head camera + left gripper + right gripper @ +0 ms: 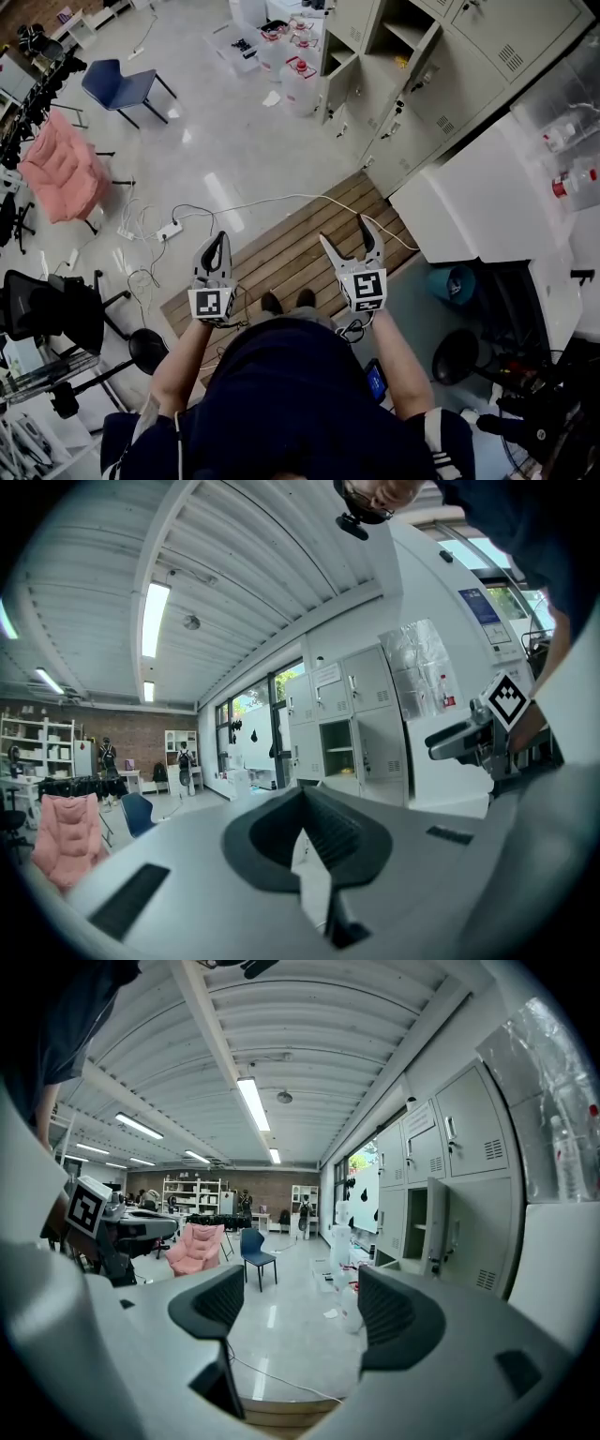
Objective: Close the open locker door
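Note:
A row of grey lockers (pixel 487 56) runs along the upper right. One locker door (pixel 424 54) stands open at an angle, and a lower door (pixel 339 86) near the water jugs is also ajar. The open door (pixel 436 1227) shows ahead on the right in the right gripper view, and the open compartment (pixel 337 747) shows in the left gripper view. Both grippers hang in the air over the wooden platform (pixel 291 253), well short of the lockers. My left gripper (pixel 215 251) (pixel 305 832) is shut with nothing in it. My right gripper (pixel 347 232) (pixel 295 1302) is open and empty.
A white cabinet (pixel 478 202) stands close on the right. Water jugs (pixel 298 80) sit by the lockers. On the floor to the left are a power strip with cables (pixel 169 230), a blue chair (pixel 122 86), a pink chair (pixel 61 169) and a black office chair (pixel 47 314).

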`<move>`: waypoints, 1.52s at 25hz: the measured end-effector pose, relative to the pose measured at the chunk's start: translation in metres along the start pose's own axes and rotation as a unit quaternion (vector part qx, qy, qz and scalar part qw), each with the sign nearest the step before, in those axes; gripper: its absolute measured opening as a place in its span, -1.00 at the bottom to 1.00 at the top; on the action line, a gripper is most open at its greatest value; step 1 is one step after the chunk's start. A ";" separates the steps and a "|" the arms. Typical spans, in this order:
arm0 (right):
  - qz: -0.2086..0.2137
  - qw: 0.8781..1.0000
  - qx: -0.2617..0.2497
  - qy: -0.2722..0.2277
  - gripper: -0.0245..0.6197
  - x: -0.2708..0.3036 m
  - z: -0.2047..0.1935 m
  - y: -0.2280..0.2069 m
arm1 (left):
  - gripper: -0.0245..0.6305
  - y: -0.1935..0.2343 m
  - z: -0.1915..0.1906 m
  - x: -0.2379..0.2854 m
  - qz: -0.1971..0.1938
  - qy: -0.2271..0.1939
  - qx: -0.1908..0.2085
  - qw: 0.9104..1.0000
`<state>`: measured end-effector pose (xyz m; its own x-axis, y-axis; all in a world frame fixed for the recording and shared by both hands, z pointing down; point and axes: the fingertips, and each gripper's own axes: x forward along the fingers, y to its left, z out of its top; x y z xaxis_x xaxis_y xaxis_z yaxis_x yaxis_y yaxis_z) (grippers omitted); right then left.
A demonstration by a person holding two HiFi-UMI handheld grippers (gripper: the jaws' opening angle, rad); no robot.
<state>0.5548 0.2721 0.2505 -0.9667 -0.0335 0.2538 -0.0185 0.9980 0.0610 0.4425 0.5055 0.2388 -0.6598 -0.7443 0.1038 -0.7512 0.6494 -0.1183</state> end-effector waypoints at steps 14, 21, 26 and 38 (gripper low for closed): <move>0.037 0.999 -0.020 0.006 0.28 0.042 -0.025 -0.032 | -0.92 0.016 -0.013 0.051 0.032 -0.008 0.000 0.999; 0.018 1.000 -0.025 -0.004 0.28 0.104 -0.057 -0.045 | -0.92 0.040 -0.052 0.124 0.003 -0.028 0.003 1.000; -0.003 1.000 -0.009 0.018 0.28 0.184 -0.084 -0.051 | -0.92 0.077 -0.069 0.184 -0.028 -0.035 0.002 0.999; -0.061 0.997 0.016 0.042 0.24 0.333 -0.078 -0.104 | -0.92 0.164 -0.071 0.310 -0.087 -0.020 0.009 0.996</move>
<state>0.2548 0.1532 0.4041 -0.9319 -0.1569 0.3272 -0.1435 0.9875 0.0649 0.1138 0.3923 0.3215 -0.5176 -0.8513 0.0853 -0.8536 0.5071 -0.1190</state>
